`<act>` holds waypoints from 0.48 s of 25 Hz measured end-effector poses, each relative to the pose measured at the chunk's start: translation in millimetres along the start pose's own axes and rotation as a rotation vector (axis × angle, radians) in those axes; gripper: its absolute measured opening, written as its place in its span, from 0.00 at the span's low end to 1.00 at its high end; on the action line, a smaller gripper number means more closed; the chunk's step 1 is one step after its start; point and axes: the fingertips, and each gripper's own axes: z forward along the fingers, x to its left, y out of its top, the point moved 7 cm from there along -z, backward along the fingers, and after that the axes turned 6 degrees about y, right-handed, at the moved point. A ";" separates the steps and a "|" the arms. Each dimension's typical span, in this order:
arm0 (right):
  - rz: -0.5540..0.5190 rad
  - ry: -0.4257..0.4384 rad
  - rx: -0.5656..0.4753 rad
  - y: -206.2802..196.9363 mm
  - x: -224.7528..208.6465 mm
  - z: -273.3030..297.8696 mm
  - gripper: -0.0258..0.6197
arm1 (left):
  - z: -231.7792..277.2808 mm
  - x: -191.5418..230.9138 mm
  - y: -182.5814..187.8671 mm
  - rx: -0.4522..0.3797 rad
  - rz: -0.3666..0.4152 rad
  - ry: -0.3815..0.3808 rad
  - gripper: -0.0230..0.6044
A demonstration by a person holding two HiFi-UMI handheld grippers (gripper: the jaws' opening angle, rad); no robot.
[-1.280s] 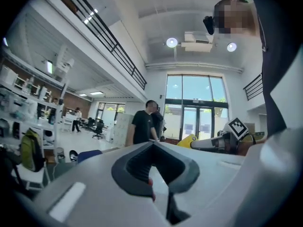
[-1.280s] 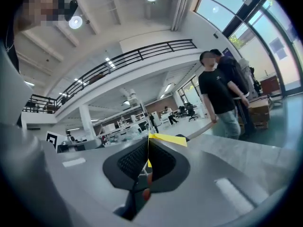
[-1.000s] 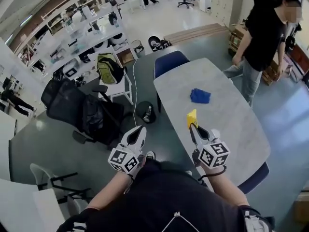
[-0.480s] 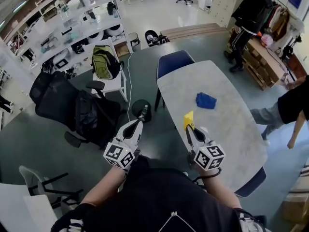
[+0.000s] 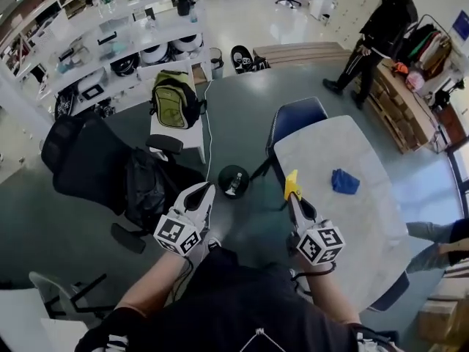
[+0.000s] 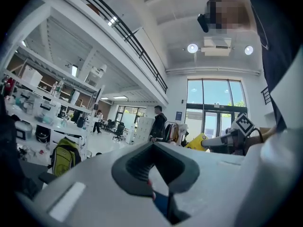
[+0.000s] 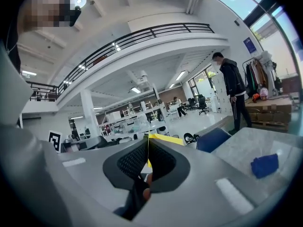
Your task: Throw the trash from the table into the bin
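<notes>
The right gripper (image 5: 294, 196) pinches a yellow paper scrap (image 5: 292, 184); only the right gripper view shows it edge-on between the jaws. The left gripper (image 5: 205, 193) is closed on nothing. At its two o'clock stands what seems a round black bin (image 5: 233, 180).

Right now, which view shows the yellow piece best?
The head view: the yellow piece sticks out whole from the tip of the right hand-held gripper. The right gripper view shows it edge-on, partly hidden between the shut jaws. The left gripper view shows it small, off to the right side.
</notes>
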 end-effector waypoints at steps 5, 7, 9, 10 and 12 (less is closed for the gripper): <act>-0.030 0.031 0.017 13.5 22.3 56.6 0.09 | -7.0 69.3 5.3 0.013 -0.040 0.082 0.04; -0.031 0.054 0.040 10.6 23.4 76.1 0.09 | -11.6 85.8 -0.2 0.017 -0.053 0.129 0.04; -0.026 0.085 0.053 9.1 21.8 98.4 0.09 | -12.2 98.0 -3.5 0.014 -0.063 0.171 0.04; -0.020 0.102 0.058 10.0 21.1 108.8 0.09 | -12.0 101.2 -3.4 0.010 -0.073 0.190 0.04; -0.012 0.136 0.064 14.9 21.3 123.9 0.09 | -12.8 99.6 -3.0 0.009 -0.095 0.218 0.04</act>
